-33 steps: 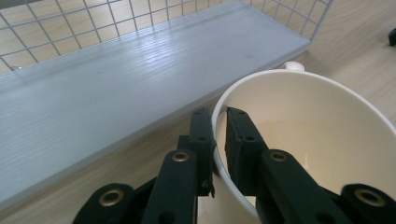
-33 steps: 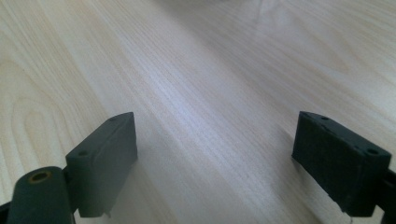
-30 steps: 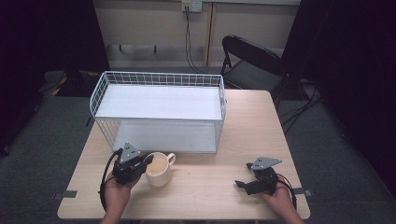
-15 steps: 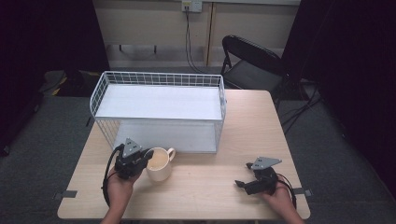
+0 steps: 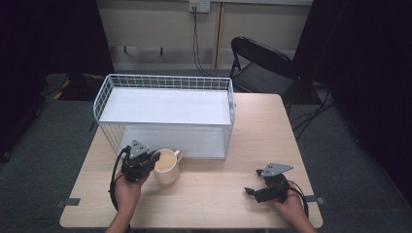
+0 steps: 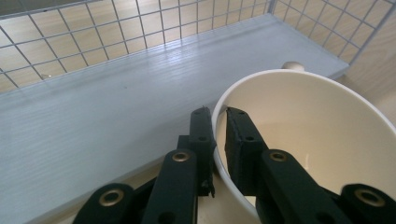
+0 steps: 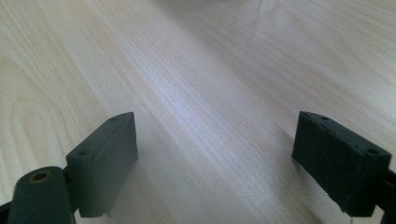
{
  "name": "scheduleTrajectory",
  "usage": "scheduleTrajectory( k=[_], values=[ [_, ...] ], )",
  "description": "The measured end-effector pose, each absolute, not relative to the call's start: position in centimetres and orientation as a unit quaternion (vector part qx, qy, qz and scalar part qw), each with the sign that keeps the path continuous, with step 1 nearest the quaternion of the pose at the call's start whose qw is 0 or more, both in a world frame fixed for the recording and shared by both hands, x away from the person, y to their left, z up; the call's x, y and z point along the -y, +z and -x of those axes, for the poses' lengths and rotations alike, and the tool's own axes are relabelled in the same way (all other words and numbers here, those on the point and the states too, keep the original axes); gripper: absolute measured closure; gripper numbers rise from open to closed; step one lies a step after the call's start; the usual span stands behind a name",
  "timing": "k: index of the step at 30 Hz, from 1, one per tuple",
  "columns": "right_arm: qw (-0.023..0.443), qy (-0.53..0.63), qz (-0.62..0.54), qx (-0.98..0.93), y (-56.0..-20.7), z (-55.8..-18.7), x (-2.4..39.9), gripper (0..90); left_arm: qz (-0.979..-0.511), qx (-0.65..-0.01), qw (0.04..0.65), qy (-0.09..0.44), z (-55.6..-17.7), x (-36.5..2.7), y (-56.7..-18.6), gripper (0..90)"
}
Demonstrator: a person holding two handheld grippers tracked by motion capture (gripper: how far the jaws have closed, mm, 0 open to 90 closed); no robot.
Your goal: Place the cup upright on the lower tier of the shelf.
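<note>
Left gripper (image 5: 154, 160), lower left of the high view, pinches the rim of the cream mug (image 5: 167, 166), one jaw inside and one outside, just below the white wire basket (image 5: 163, 80). Right gripper (image 5: 250, 191), at the lower right, rests on the wooden table (image 5: 218, 189) with jaws spread wide and empty.

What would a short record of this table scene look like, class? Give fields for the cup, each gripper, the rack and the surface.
cup: cream mug, upright on the table, handle towards the rack
left gripper: shut on the mug's rim, one jaw inside, one outside
right gripper: jaws wide apart, nothing between them, low over bare wood
rack: white wire shelf behind the mug, nothing on its upper board
surface: light wooden table
</note>
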State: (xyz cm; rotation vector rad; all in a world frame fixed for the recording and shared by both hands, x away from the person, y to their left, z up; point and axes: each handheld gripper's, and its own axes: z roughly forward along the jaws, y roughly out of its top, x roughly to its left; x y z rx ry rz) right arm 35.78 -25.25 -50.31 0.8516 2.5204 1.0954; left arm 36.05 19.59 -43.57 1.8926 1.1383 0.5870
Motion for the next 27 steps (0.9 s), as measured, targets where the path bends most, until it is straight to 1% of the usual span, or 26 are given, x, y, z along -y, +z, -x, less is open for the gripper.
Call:
scheduleTrajectory(
  k=[8,27],
  values=[
    [0.132,0.377,-0.293,-0.868,-50.3,-35.8,25.2,13.2,-0.743,-0.460,0.415,0.254,-36.4,-19.5,-43.4,81.7],
    [0.132,0.377,-0.293,-0.868,-50.3,-35.8,25.2,13.2,-0.732,-0.475,0.410,0.265,-37.7,-19.0,-43.1,81.8]
  ],
)
